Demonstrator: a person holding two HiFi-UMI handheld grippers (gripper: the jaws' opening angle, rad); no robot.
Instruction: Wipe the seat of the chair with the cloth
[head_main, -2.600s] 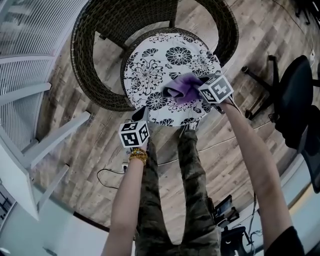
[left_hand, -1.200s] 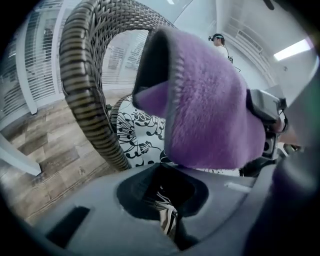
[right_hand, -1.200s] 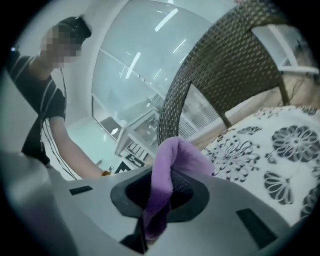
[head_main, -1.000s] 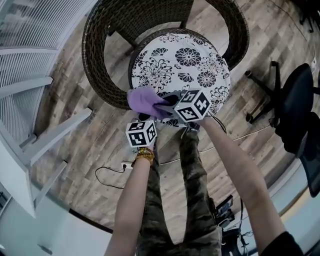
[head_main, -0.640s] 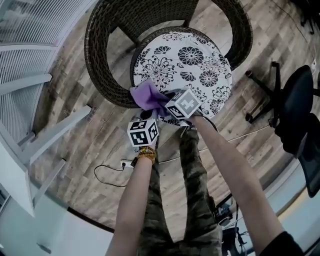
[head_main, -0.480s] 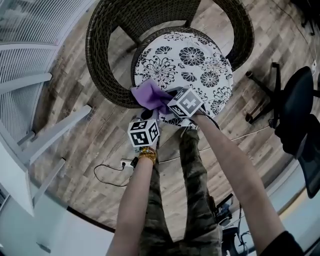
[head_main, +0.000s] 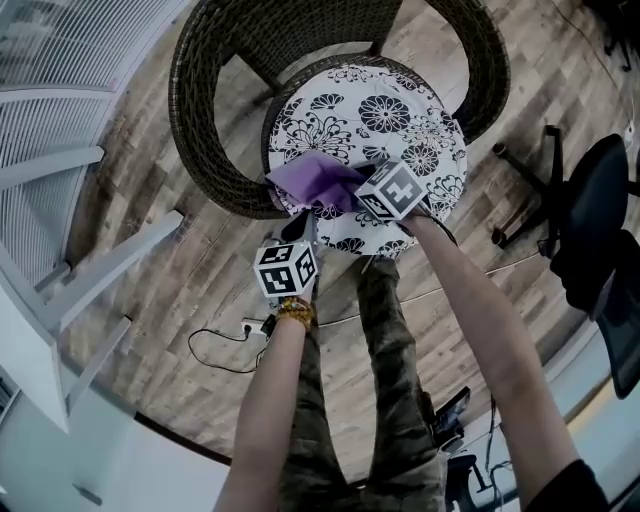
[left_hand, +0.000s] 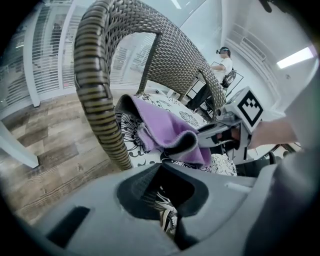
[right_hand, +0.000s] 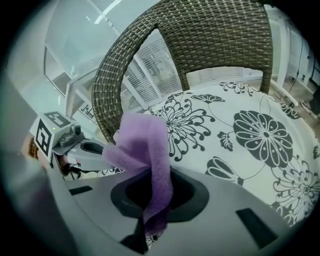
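Observation:
The wicker chair (head_main: 200, 150) has a round seat cushion (head_main: 400, 110) with black flowers on white. My right gripper (head_main: 352, 194) is shut on a purple cloth (head_main: 312, 178), which lies bunched on the seat's front left part. In the right gripper view the cloth (right_hand: 142, 150) hangs down into the right gripper (right_hand: 150, 226), with the seat (right_hand: 260, 130) beyond it. My left gripper (head_main: 300, 228) hovers just off the seat's front edge, below the cloth, holding nothing. In the left gripper view the left gripper (left_hand: 168, 220) looks shut; the cloth (left_hand: 165, 130) and the chair's arm (left_hand: 95, 85) are ahead.
A black office chair (head_main: 590, 200) stands at the right. White slatted frames (head_main: 70, 130) fill the left. A cable (head_main: 215, 350) lies on the wooden floor (head_main: 150, 250). The holder's legs (head_main: 390, 330) stand before the seat. Another person (left_hand: 222, 62) is far behind the chair.
My right gripper swept the cloth from the seat's right front across to its left front edge, and has now moved a little back to the right. The left gripper hardly moved.

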